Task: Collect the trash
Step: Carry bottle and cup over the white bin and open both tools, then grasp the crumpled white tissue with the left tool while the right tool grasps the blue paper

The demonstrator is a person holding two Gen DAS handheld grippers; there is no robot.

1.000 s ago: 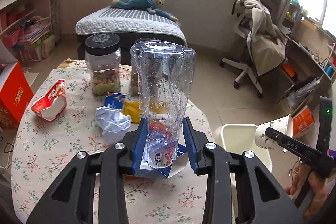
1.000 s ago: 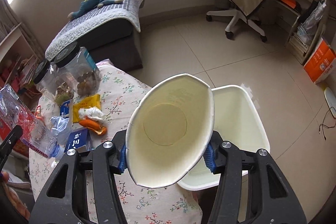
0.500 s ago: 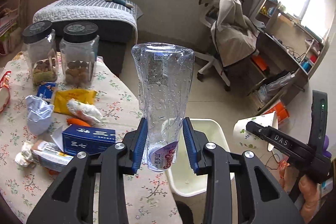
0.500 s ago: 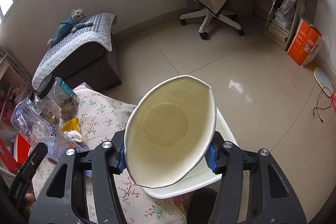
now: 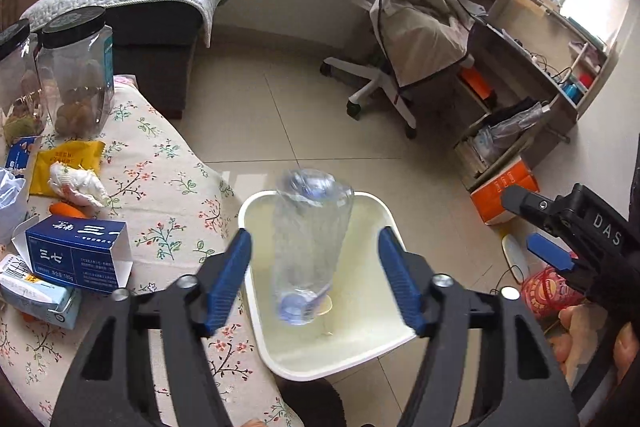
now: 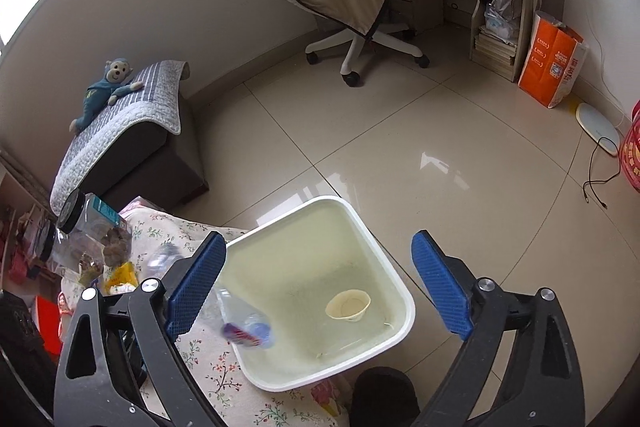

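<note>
The left gripper is hanging over the white bin with its fingers spread wide. They have just been opening, and the clear plastic bottle is sitting blurred in the gap between them, touching neither pad, cap end down toward six o'clock, apparently dropping into the bin. The right gripper is also standing wide over the bin, its fingers having just been opening too, and nothing is between them. Straight below it the paper cup is already lying on its side on the bin floor, toward the four o'clock corner. In the right wrist view the bottle is showing at about eight o'clock, crossing the near left rim beside the left blue pad.

To do this release well, I judge both hands should be holding steady above the middle of the bin until the bottle is clear of the rim, since it looks close to that edge and could tip out onto the bench.

Farther off at nine o'clock on the flowered bench, a blue box, a crumpled white wrapper and a yellow packet are waiting as likely next pickups. Two dark-lidded jars are standing beyond them.
</note>
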